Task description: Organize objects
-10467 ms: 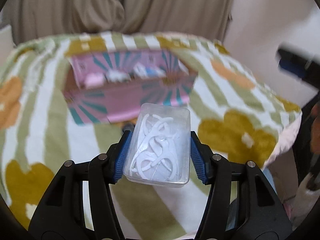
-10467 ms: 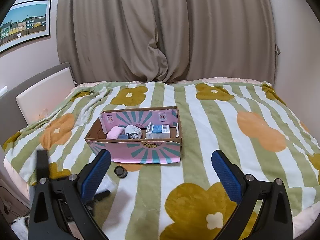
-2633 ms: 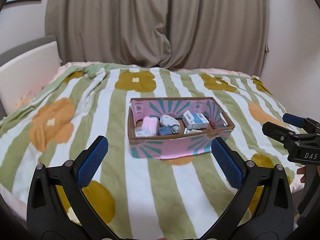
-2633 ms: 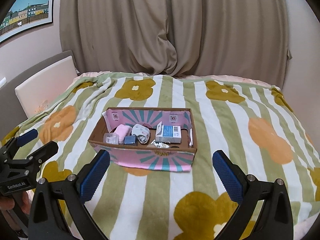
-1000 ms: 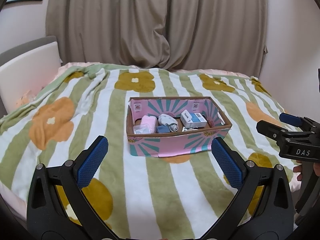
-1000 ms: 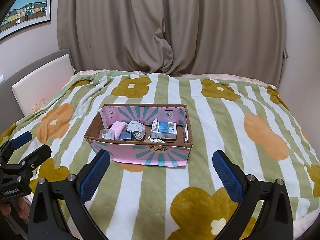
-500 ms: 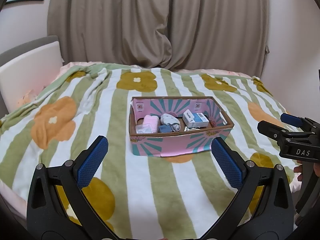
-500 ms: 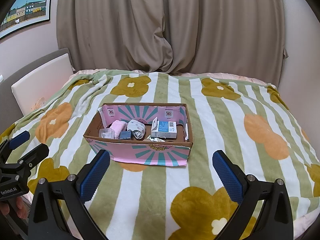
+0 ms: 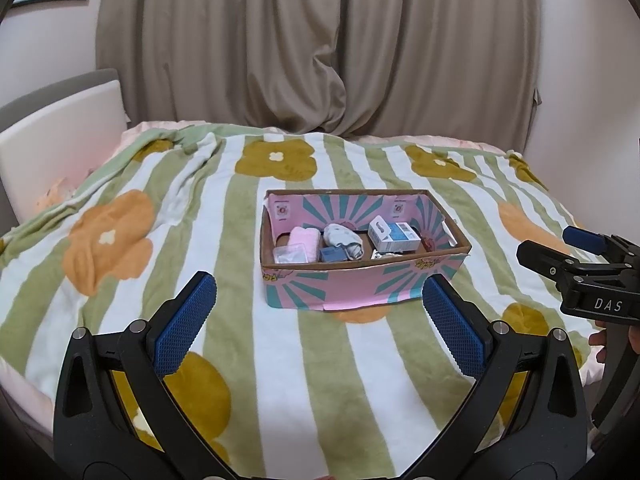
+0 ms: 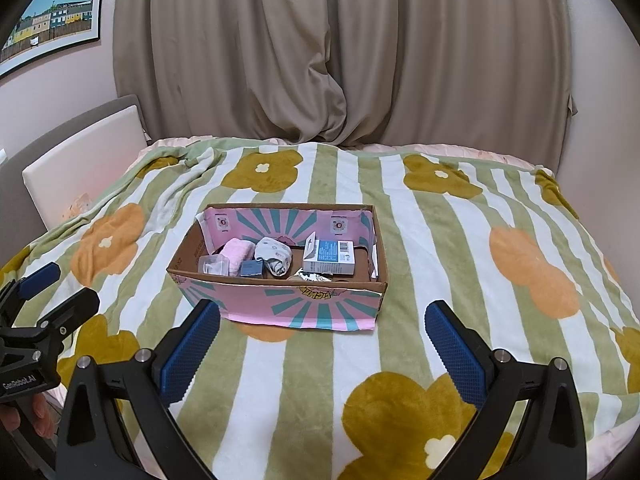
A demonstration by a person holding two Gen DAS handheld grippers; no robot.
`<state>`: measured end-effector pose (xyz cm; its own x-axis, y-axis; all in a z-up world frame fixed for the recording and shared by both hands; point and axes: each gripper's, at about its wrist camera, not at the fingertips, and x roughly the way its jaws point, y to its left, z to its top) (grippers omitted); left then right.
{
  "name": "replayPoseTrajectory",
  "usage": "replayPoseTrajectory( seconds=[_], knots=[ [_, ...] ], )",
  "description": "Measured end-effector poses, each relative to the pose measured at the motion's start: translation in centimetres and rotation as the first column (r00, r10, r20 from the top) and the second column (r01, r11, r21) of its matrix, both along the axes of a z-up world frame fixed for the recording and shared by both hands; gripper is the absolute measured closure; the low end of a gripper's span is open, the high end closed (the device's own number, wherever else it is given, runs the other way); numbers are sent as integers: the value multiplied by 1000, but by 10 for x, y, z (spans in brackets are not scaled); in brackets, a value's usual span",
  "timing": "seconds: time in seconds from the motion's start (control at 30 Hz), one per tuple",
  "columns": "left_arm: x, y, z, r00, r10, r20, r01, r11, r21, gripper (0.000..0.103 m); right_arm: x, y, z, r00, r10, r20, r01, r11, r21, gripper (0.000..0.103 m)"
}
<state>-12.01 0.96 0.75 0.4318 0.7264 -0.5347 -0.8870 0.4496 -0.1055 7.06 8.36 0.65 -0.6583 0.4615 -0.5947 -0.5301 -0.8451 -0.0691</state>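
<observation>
A pink cardboard box (image 9: pixel 360 284) with teal rays stands on the bed, also in the right wrist view (image 10: pixel 304 304). Inside lie a clear plastic case (image 10: pixel 214 265), a pink cloth (image 10: pixel 238 250), a small blue box (image 10: pixel 252 269), a rolled grey sock (image 10: pixel 274 258) and a white-and-blue carton (image 10: pixel 330 258). My left gripper (image 9: pixel 320 320) is open and empty, held back from the box's near side. My right gripper (image 10: pixel 324 340) is open and empty, also short of the box. Each gripper shows at the edge of the other's view.
The bed carries a green-and-white striped blanket (image 10: pixel 440 248) with orange and mustard flowers. A headboard (image 10: pixel 80 160) stands at the left, curtains (image 10: pixel 340 52) behind, a framed picture (image 10: pixel 52 16) on the left wall. The bed's edge drops off near both grippers.
Long ago my left gripper held the clear case; now it lies in the box. In the last second both grippers only drifted slightly; the box stays put.
</observation>
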Motion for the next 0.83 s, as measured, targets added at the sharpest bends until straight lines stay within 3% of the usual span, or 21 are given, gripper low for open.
replayPoseTrajectory(
  seconds=[0.83],
  knots=[
    [-2,-4,3,999,32,36,-33,999,38,0,0,1,-8,1000,-6,11,6,1000,-13,1]
  ],
)
